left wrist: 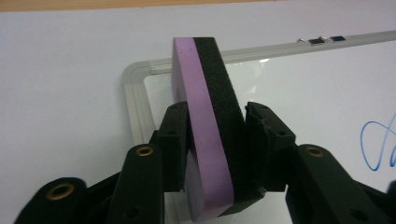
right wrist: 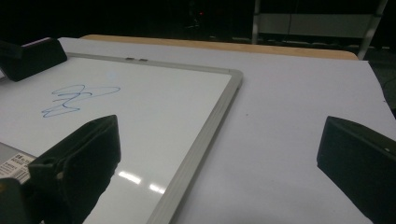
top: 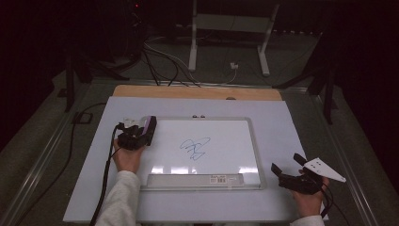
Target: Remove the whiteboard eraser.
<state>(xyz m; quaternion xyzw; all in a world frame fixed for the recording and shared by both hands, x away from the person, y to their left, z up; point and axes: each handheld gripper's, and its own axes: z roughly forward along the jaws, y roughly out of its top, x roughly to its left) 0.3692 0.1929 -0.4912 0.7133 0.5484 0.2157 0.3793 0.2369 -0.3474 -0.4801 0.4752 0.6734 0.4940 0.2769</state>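
Left gripper [top: 141, 134]: jaws clamped on purple-and-black eraser [left wrist: 210, 135], centre-left of the high view, over whiteboard [top: 254, 141] top-left corner. Right gripper [top: 288, 165]: jaws apart, lower right, beside board. Blue scribble [top: 195, 148] mid-board.

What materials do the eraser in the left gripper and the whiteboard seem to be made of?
The eraser looks like soft foam: a matte purple layer, bonded to a black, coarse, felt-like layer with a grainy texture. The whiteboard has a glossy white surface, probably coated, since it reflects light patches; its frame looks like brushed silver metal, perhaps aluminium, with ridged profiles.
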